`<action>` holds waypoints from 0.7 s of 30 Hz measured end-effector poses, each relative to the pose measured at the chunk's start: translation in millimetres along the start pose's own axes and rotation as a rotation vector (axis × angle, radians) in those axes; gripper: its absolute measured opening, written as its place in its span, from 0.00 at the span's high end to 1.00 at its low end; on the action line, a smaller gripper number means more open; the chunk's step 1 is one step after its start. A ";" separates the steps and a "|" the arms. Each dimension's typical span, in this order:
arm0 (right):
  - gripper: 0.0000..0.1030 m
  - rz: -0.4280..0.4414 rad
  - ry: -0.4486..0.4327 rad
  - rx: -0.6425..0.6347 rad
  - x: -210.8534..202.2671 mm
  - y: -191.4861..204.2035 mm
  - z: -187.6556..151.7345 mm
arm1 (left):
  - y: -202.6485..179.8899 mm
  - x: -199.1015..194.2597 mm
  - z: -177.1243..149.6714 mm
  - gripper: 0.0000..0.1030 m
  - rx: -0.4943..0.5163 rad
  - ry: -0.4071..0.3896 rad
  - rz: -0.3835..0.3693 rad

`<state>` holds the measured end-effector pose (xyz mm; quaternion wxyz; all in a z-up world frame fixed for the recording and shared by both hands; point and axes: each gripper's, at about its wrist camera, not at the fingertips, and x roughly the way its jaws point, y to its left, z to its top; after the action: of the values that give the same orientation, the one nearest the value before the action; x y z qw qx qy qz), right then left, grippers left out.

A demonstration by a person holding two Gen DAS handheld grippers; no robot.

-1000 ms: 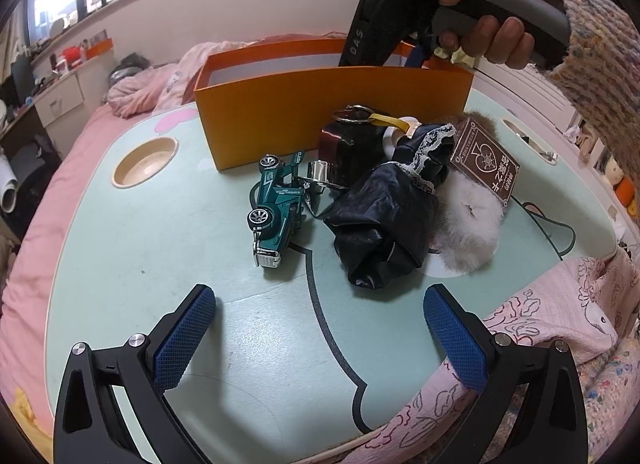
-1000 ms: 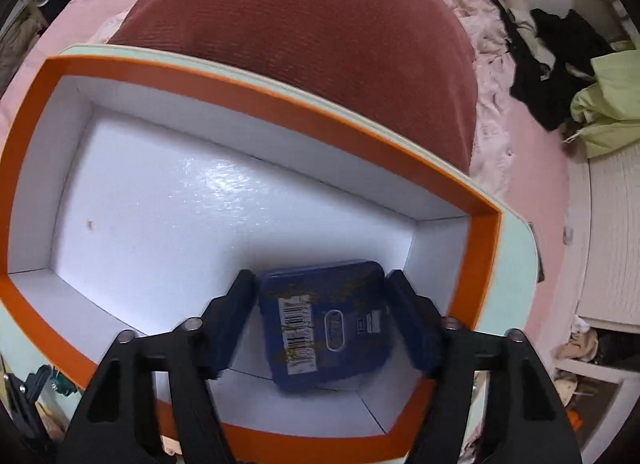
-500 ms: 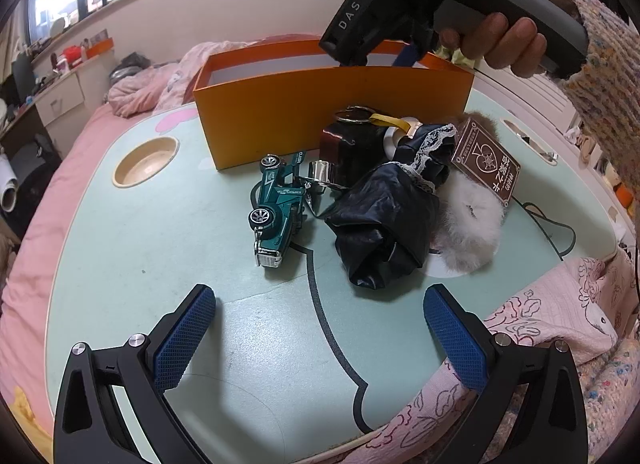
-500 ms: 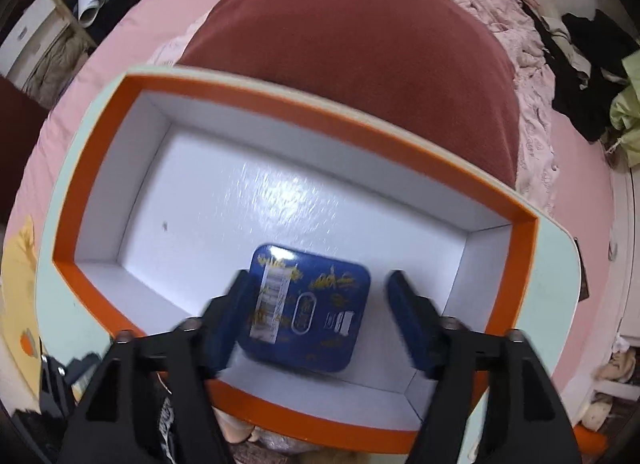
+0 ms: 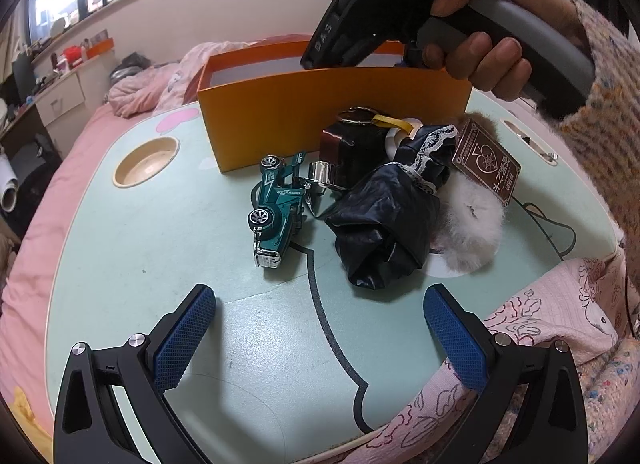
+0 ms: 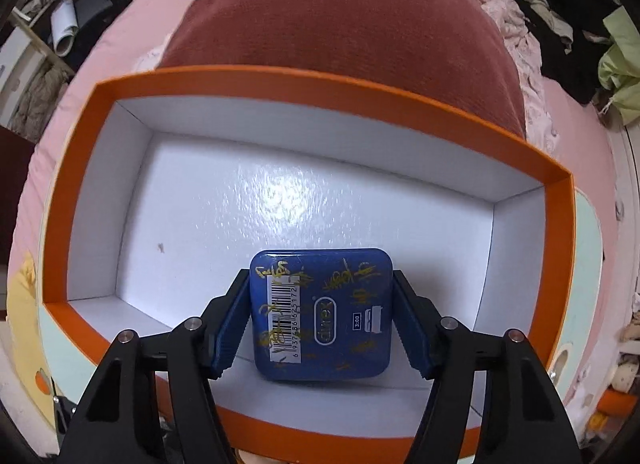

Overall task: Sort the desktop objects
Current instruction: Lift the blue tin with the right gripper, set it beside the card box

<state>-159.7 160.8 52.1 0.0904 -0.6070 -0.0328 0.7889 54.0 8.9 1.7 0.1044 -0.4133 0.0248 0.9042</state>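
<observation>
An orange box (image 5: pixel 332 115) with a white inside (image 6: pixel 280 203) stands at the back of the mint table (image 5: pixel 160 244). My right gripper (image 6: pixel 320 324) is over the box, its pads on both sides of a blue tin (image 6: pixel 322 314) with a barcode, held above the box floor. In the left wrist view the right gripper's body (image 5: pixel 360 35) hangs over the box. My left gripper (image 5: pixel 316 336) is open and empty above the table's near edge. Ahead of it lie a green toy car (image 5: pixel 276 207), a black pouch (image 5: pixel 384 227), a white fur ball (image 5: pixel 472 223), a brown card (image 5: pixel 486 167) and a dark red box (image 5: pixel 348 147).
A round cup recess (image 5: pixel 146 159) is sunk in the table at the left. A pink quilt (image 5: pixel 540 328) overlaps the table's right front edge. A dark red cushion (image 6: pixel 340 23) lies behind the orange box. A bed surrounds the table.
My right gripper has risen above the box and closed on the blue tin, which looked loose between the pads half a second ago. The left gripper has not moved.
</observation>
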 end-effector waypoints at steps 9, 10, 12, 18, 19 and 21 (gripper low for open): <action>0.35 0.012 -0.525 0.046 -117.9 -14.4 -54.2 | 2.4 -1.5 -1.4 0.00 0.000 -0.001 -0.002; 0.35 0.014 -0.553 0.049 -127.3 -16.5 -64.9 | 2.5 -1.5 -1.5 0.00 0.000 -0.001 -0.001; 0.35 0.031 -0.587 0.046 -140.5 -25.2 -88.8 | 2.6 -1.5 -1.4 0.00 0.000 -0.001 -0.002; 0.35 0.058 -0.434 0.051 -110.9 -71.1 -159.3 | 3.4 -1.6 -1.7 0.00 0.001 -0.001 -0.003; 0.35 0.052 -0.393 0.060 -97.2 -80.3 -164.9 | 3.5 -1.7 -1.7 0.00 0.001 -0.001 -0.003; 0.35 0.048 -0.337 0.074 -76.0 -100.5 -171.0 | 3.9 -1.8 -1.8 0.00 0.002 -0.001 -0.004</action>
<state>34.1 235.7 96.0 0.0871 -0.4628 -0.0040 0.8822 55.7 4.6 1.7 0.1067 -0.4129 0.0250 0.9042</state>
